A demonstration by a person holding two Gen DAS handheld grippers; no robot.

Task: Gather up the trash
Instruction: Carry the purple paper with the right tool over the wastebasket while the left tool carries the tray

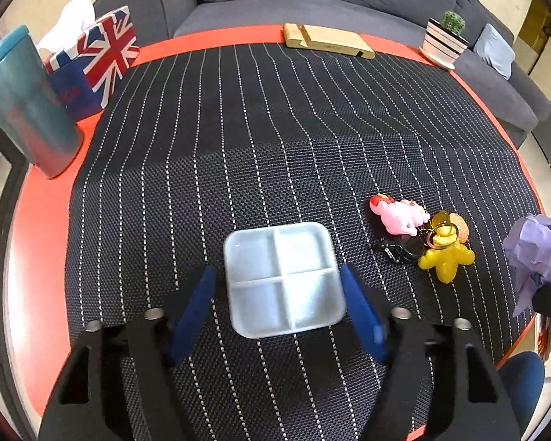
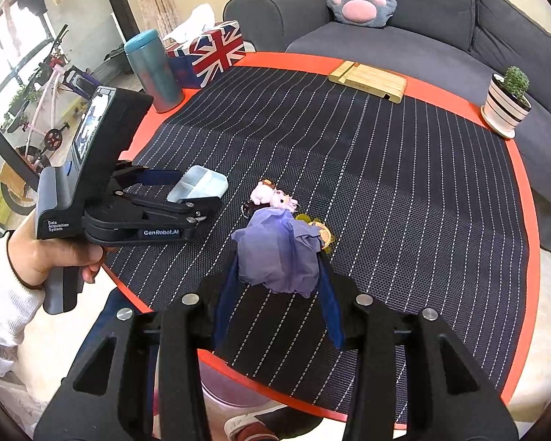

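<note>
My left gripper is black with blue fingers, silver screws and white "GenRobot.AI" lettering. My left hand shows bare skin below a white sleeve.

Crumpled purple paper wad pinched in right claw

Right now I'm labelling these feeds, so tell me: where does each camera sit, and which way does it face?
Left wrist: on the left gripper, looking forward over the table toward the sofa; its blue fingers flank the white divided tray.
Right wrist: on the right gripper, facing the same sofa; its fingers pinch purple crumpled paper; the person's left hand shows.
Shared: tray, paper, keychain toys, striped mat.
</note>
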